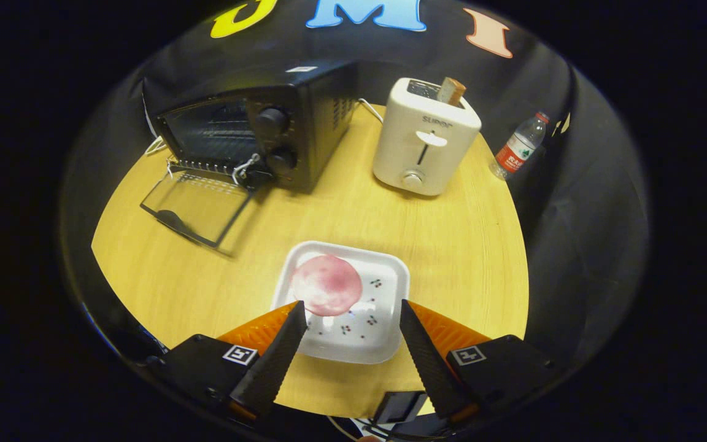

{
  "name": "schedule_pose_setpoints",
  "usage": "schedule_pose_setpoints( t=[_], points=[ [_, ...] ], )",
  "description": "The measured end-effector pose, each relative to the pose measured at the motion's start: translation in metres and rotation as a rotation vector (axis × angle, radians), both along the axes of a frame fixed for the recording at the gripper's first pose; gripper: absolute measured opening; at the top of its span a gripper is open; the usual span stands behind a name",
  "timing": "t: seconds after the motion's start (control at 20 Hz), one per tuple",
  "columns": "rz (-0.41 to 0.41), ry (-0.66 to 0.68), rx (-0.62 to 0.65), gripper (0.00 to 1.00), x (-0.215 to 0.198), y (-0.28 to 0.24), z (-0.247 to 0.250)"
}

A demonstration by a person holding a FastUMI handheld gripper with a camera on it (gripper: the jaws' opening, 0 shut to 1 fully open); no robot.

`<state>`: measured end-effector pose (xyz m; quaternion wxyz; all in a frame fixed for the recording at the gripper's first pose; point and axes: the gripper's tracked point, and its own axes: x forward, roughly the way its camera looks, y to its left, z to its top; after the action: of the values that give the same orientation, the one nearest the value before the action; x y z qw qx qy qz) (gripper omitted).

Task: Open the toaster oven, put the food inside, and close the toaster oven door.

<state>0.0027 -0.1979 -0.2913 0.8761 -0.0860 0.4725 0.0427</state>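
While the tool hangs spread above the plate, bare table lies beyond.

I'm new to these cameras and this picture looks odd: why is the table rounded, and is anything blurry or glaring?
Gripper view: a fisheye lens bows the wooden table into a curve; the toaster oven and toaster lean outward. Focus is fairly sharp. Soft glare sits on the white tray beside the pink food; the open gripper hovers over it.
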Motion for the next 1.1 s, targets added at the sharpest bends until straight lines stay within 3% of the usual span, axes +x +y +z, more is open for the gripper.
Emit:
schedule_pose_setpoints(
  t=[0.25, 0.45, 0.65, 0.75, 1.05, 1.1],
  points=[
    [-0.007, 0.147, 0.011, 0.99, -0.003, -0.038, -0.042],
    [-0.007, 0.185, 0.049, 0.96, 0.005, -0.039, -0.056],
    [-0.037, 0.235, 0.093, 0.56, 0.005, -0.034, -0.065],
    [-0.097, 0.243, 0.110, 0.36, 0.007, -0.038, -0.062],
    [-0.197, 0.245, 0.229, 0.02, 0.005, -0.042, -0.063],
    [-0.232, 0.250, 0.255, 0.02, 0.001, -0.039, -0.064]
  ],
)
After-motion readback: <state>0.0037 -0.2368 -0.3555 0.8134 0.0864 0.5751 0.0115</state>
